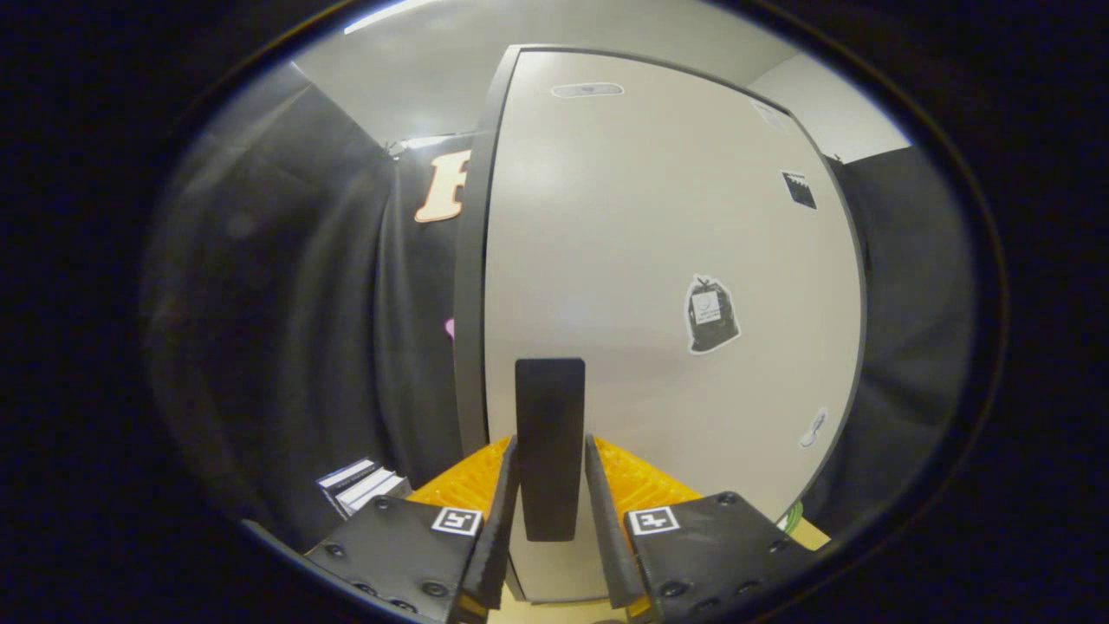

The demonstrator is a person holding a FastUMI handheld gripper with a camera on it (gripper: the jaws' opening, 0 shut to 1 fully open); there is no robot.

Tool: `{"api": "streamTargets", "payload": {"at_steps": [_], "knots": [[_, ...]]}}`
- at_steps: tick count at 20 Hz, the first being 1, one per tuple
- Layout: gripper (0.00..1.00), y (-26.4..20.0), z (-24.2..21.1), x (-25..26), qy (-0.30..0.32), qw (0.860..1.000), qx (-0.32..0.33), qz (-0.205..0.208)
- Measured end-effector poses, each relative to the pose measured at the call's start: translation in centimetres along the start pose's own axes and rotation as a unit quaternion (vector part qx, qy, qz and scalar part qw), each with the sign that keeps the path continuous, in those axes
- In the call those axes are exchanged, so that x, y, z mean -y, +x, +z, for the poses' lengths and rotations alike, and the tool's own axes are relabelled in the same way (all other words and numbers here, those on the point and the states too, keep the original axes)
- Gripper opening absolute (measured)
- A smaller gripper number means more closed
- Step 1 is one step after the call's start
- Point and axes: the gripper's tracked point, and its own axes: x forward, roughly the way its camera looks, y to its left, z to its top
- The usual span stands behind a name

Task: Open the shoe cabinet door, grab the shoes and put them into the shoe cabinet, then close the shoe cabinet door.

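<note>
Black cloth is hung as the booth's wall on both sides of a pale shoe cabinet door (pixel 658 260), which is framed by a dark edge and seen close ahead of the gripper (pixel 550 511). On the door's face a sticker of a dark tied bag (pixel 712 314) is placed to the right of centre, a small dark square sticker (pixel 799 189) is set higher toward the right edge, and a small pale sticker (pixel 813 428) is seen low on the right. A dark upright handle (pixel 549 446) is fixed low on the door, and it is bracketed by the two fingers (pixel 501 511), one on each side. The fingers are brought close against the handle's sides, yet whether both pads are pressed on it cannot be told; a narrow gap appears on the right side. Square markers are carried on the gripper's body beside each finger. A stack of white and dark flat items (pixel 359 485) is seen low to the left of the fingers, against the cloth.
</note>
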Motion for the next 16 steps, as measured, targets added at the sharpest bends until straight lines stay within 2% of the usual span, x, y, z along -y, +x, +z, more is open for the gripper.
{"api": "streamTargets", "payload": {"at_steps": [3,5,6,9,11,16], "knots": [[0.33,-0.5,0.2,0.2,0.015,1.0,-0.007,-0.009],[0.28,-0.4,0.2,0.1,0.018,1.0,-0.01,-0.009],[0.21,-0.6,0.3,0.2,0.018,1.0,-0.009,-0.01],[0.21,-1.2,0.5,0.3,0.019,1.0,-0.006,-0.007],[0.11,-1.4,0.4,0.4,0.027,1.0,-0.006,-0.009],[0.11,-3.0,0.8,0.8,0.026,1.0,-0.007,-0.009]]}}
